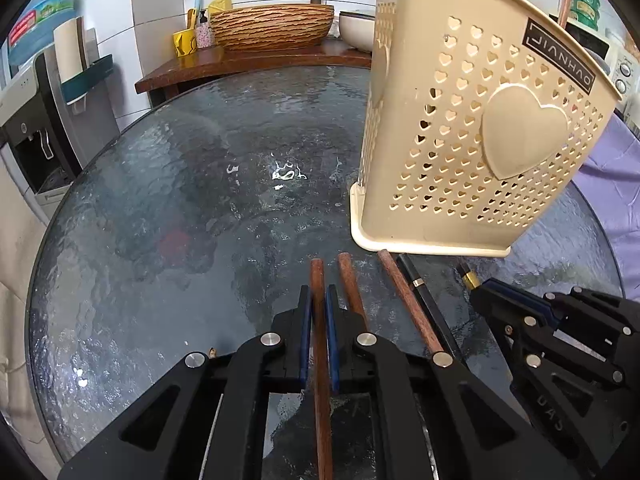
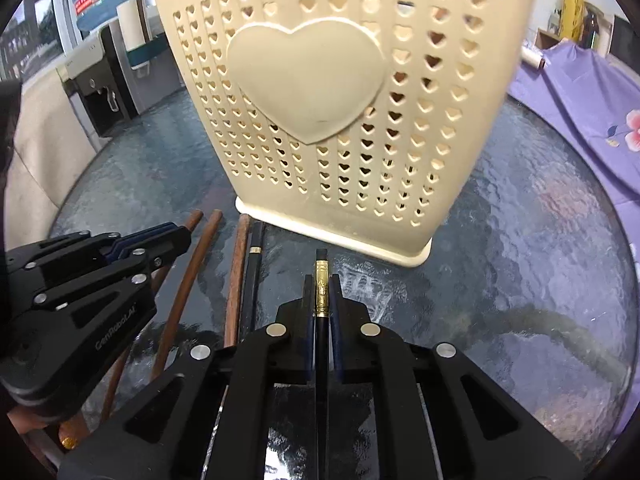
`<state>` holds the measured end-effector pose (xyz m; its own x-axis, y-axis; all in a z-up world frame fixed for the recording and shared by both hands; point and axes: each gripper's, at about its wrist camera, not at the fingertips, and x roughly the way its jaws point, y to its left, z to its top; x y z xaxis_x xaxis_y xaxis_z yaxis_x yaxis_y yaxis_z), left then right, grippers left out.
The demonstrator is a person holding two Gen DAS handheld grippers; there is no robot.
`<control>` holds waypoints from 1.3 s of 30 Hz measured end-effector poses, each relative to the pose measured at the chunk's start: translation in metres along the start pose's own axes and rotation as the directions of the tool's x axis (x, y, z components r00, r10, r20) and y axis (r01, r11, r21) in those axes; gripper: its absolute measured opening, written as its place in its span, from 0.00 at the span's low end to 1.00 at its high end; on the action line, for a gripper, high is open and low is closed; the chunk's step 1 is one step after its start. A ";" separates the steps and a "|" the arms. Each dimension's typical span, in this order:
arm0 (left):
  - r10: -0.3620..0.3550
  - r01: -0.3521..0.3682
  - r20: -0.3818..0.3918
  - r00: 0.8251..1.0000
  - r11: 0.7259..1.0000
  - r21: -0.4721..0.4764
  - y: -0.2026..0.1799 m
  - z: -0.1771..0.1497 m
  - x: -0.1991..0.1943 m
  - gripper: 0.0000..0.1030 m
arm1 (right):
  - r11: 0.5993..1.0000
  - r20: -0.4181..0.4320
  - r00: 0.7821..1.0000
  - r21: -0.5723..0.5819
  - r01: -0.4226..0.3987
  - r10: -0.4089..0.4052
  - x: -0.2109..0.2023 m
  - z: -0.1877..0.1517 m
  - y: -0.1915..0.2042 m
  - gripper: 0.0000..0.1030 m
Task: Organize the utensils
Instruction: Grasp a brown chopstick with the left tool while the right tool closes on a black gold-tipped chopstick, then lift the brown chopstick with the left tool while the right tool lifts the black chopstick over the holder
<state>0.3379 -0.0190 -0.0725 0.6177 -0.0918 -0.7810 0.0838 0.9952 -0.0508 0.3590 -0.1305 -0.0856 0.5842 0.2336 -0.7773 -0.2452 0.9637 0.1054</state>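
In my left view, my left tongs [image 1: 319, 300] squeeze a brown chopstick [image 1: 320, 352]. Two more brown sticks [image 1: 408, 300] and a black one [image 1: 424, 300] lie just beside it. The cream basket [image 1: 472, 128] stands on the right, near the stick tips. The glass table [image 1: 180, 200] spreads wide on the left, out to its round edge.

In my right view, my right tongs [image 2: 321, 296] squeeze a black chopstick with a gold band [image 2: 321, 280]. Its tip is near the basket's bottom edge [image 2: 336, 236]. The table's bare glass [image 2: 540, 240] lies on the right.

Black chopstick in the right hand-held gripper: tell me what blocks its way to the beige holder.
Nothing visible does. The black chopstick points at the beige holder across bare glass table; the holder's opening is out of view. The right hand-held gripper grips it.
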 end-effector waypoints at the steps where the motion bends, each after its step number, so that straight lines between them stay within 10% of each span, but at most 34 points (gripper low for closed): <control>1: -0.010 0.010 -0.003 1.000 1.000 -0.009 0.001 0.000 0.000 0.07 | 1.000 0.007 1.000 0.008 -0.012 0.012 -0.003 -0.001 -0.003 0.07; 13: -0.110 0.110 0.133 0.985 0.994 0.008 -0.003 0.000 -0.075 0.07 | 0.984 0.131 0.978 0.045 -0.172 0.165 -0.072 -0.003 -0.037 0.07; 23: -0.171 0.152 0.275 0.946 0.984 0.090 -0.008 0.004 -0.161 0.07 | 0.961 0.290 0.917 -0.066 -0.268 0.275 -0.181 0.004 -0.047 0.07; 39: -0.205 0.161 0.340 0.918 0.975 0.152 -0.005 0.005 -0.210 0.07 | 0.929 0.313 0.875 -0.143 -0.341 0.369 -0.241 -0.003 -0.051 0.07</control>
<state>0.2121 -0.0047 0.0948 0.8158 -0.3000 -0.4944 0.3005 0.9504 -0.0808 0.2284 -0.2361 0.0943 0.6629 0.6005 -0.4471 -0.5376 0.7974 0.2741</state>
